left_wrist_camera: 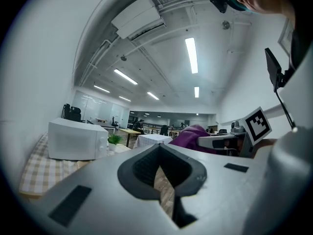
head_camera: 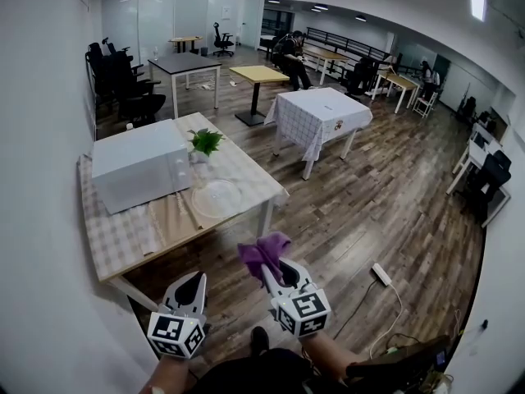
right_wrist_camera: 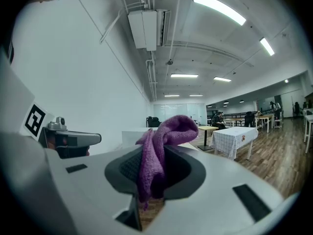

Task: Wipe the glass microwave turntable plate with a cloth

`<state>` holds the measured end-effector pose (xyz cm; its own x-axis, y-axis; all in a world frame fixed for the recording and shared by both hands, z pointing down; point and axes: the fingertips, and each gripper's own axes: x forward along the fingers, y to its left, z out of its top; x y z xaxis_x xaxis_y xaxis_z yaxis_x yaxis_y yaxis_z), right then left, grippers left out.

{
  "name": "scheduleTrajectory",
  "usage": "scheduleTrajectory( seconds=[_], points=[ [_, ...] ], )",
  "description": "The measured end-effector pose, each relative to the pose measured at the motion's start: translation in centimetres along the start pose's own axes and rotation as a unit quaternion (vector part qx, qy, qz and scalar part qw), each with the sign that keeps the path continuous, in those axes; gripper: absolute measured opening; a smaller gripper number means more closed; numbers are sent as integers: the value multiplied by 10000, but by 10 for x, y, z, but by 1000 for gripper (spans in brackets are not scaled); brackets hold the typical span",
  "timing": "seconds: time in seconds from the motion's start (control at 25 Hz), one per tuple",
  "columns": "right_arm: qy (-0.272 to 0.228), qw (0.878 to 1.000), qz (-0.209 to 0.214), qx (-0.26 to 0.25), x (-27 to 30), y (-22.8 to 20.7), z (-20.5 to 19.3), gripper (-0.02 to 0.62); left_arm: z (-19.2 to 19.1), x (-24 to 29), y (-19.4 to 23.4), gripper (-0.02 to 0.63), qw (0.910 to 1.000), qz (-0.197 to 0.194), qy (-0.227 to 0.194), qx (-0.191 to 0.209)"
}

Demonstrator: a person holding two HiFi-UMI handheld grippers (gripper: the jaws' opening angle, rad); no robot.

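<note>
The clear glass turntable plate [head_camera: 215,197] lies flat on the checked tablecloth, in front of the white microwave [head_camera: 139,171]. Both grippers hang below the table's near edge, over the wooden floor and well short of the plate. My right gripper [head_camera: 269,271] is shut on a purple cloth [head_camera: 262,251], which bunches up above its jaws [right_wrist_camera: 161,146]. My left gripper [head_camera: 197,279] sits to its left, its jaws together with nothing between them [left_wrist_camera: 159,173]. The left gripper view also catches the purple cloth [left_wrist_camera: 188,137] and the microwave [left_wrist_camera: 78,140].
A small potted plant [head_camera: 205,142] stands by the microwave's right end. The table [head_camera: 123,245] sits against the left wall. Further back are a white-clothed table [head_camera: 320,113], other desks, office chairs and seated people. A power strip [head_camera: 382,274] lies on the floor at the right.
</note>
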<state>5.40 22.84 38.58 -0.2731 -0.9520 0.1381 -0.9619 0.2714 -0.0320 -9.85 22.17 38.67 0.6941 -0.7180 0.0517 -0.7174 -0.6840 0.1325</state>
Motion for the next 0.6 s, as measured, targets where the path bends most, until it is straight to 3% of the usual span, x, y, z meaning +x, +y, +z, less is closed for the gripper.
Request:
scheduleTrajectory(
  seconds=[0.6],
  points=[
    [-11,9999,91,137,61,-92,9,87,7,110,11,2,9998,107,153,-10]
  ],
)
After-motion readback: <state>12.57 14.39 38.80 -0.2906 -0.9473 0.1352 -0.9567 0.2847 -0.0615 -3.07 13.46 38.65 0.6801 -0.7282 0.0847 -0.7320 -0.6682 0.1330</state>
